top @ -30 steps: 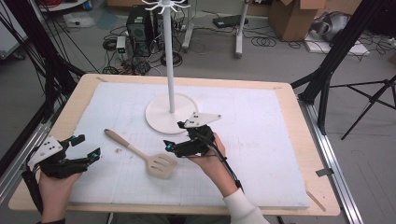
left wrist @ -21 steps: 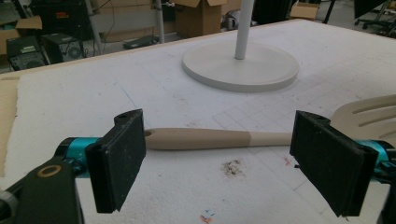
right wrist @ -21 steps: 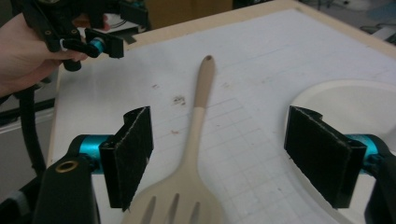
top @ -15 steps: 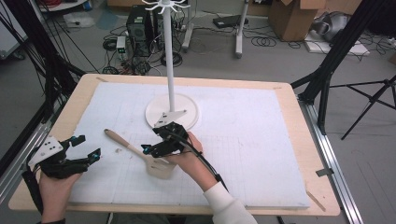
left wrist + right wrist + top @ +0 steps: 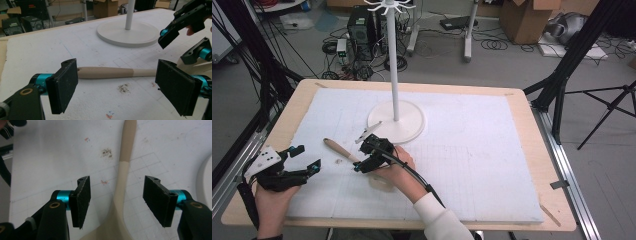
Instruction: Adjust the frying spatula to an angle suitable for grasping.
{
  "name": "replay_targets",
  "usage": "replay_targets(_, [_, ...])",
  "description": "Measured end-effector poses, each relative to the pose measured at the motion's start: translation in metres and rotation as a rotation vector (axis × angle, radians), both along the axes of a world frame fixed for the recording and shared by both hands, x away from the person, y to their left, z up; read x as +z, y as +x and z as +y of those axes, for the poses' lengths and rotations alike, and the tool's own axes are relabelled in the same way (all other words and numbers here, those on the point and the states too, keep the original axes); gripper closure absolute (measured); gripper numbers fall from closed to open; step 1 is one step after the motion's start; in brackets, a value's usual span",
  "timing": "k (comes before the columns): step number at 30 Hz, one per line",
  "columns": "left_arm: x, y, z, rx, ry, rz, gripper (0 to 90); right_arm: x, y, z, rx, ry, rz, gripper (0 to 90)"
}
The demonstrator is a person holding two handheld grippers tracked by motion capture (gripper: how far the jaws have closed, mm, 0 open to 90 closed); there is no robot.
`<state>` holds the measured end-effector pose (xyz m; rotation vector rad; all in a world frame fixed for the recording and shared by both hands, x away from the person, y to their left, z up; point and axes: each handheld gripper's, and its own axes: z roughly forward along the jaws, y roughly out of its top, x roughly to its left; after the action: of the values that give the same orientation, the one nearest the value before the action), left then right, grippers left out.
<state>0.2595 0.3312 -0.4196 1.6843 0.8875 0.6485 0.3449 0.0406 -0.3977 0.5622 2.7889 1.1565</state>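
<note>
wooden spatula [image 5: 343,152] lying flat on the white foam mat [image 5: 472,165] that covers the table [image 5: 532,125], in the near-left part of the mat, its rounded handle end pointing away to the left and its blade end toward the person, under the right hand. high view: right gripper [image 5: 364,162] held by the right hand [image 5: 399,167] directly above the spatula, close to where the handle widens into the blade; left gripper [image 5: 307,160] held by the left hand [image 5: 272,200] near the left edge of the mat, apart from the spatula. right gripper view: the two black jaws stand apart, one on each side of the spatula's neck [image 5: 120,192], neither pad touching the wood; the handle runs up and away between them, and a small dark smudge [image 5: 107,152] marks the mat beside it. left gripper view: jaws likewise spread wide and holding nothing, with the spatula handle [image 5: 112,72] lying crosswise on the mat beyond them; the right gripper [image 5: 185,42] shows at upper right, above the blade end. white stand [image 5: 396,120], a round base with an upright pole topped by hooks, stands on the mat beyond the spatula, near it but not touching. floor behind the table carries cables, a computer case [image 5: 362,27] and cardboard boxes [image 5: 522,12].
</note>
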Motion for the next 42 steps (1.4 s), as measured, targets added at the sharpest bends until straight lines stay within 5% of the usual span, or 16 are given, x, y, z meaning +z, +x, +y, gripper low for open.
replay_targets(7, [0.0, -0.001, 0.001, 0.0, 0.004, -0.001, 18.8, -0.006, 0.0, 0.018, -0.009, -0.116, 0.018, 43.7])
replay_targets(21, [-0.002, -0.001, 0.0, 0.001, 0.007, 0.009, 18.8, -0.018, 0.005, 0.034, -0.034, -0.224, 0.058, 56.2])
replay_targets(32, [-0.001, -0.001, -0.002, -0.003, 0.014, 0.008, 18.8, -0.02, 0.006, 0.038, -0.063, -0.286, 0.061, 64.1])
replay_targets(42, [0.0, -0.001, -0.004, -0.007, 0.014, 0.006, 18.8, -0.019, 0.007, 0.039, -0.067, -0.29, 0.058, 75.3])
